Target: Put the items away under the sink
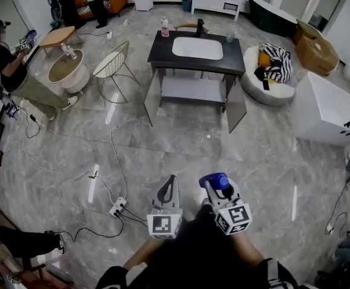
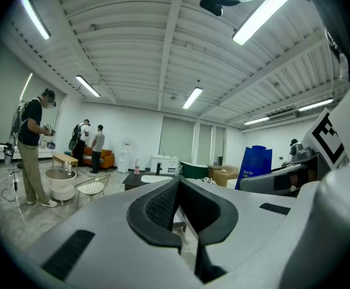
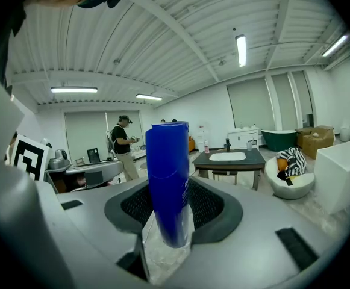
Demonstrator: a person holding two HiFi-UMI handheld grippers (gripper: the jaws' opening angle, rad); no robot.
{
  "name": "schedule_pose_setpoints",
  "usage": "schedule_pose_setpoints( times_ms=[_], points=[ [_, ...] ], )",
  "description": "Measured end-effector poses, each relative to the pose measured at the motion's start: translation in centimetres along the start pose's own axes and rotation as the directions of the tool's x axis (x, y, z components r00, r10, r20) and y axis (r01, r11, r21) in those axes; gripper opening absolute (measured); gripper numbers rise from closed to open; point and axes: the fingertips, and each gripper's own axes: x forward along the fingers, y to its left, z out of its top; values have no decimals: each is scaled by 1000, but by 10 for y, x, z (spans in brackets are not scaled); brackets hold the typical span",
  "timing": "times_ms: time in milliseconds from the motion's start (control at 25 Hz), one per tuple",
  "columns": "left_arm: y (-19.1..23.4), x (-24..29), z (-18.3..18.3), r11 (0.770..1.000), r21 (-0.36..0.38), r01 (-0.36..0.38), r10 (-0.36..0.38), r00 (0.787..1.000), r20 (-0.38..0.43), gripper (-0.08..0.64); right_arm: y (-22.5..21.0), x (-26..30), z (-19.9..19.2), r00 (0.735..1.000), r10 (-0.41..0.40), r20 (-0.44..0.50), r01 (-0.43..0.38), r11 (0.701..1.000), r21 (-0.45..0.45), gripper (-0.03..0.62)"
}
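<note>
The dark sink cabinet (image 1: pixel 190 48) stands far ahead across the floor, its two lower doors swung open on a bare shelf (image 1: pixel 191 91). On its top are a pink bottle (image 1: pixel 164 27), a faucet (image 1: pixel 199 26) and a cup (image 1: pixel 229 37). My right gripper (image 1: pixel 218 188) is shut on a blue bottle (image 1: pixel 215 181), which stands upright between the pads (image 3: pixel 168 179). My left gripper (image 1: pixel 168 191) is held beside it, shut, with nothing between its jaws (image 2: pixel 178 188). In the right gripper view the sink cabinet (image 3: pixel 228 156) lies ahead to the right.
A power strip with cables (image 1: pixel 118 207) lies on the floor just ahead on the left. A wire chair (image 1: pixel 113 62) and a round table (image 1: pixel 66 70) stand left of the sink, a pouf with striped cloth (image 1: pixel 271 71) and a white box (image 1: pixel 325 110) to its right. A person (image 1: pixel 15 71) stands far left.
</note>
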Motion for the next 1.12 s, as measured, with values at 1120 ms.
schedule_pose_setpoints(
  times_ms=[1120],
  points=[
    [82, 191, -2, 1000, 13, 3, -3, 998, -64, 15, -99, 183, 52, 1000, -12, -1, 12, 999, -45, 158]
  ],
)
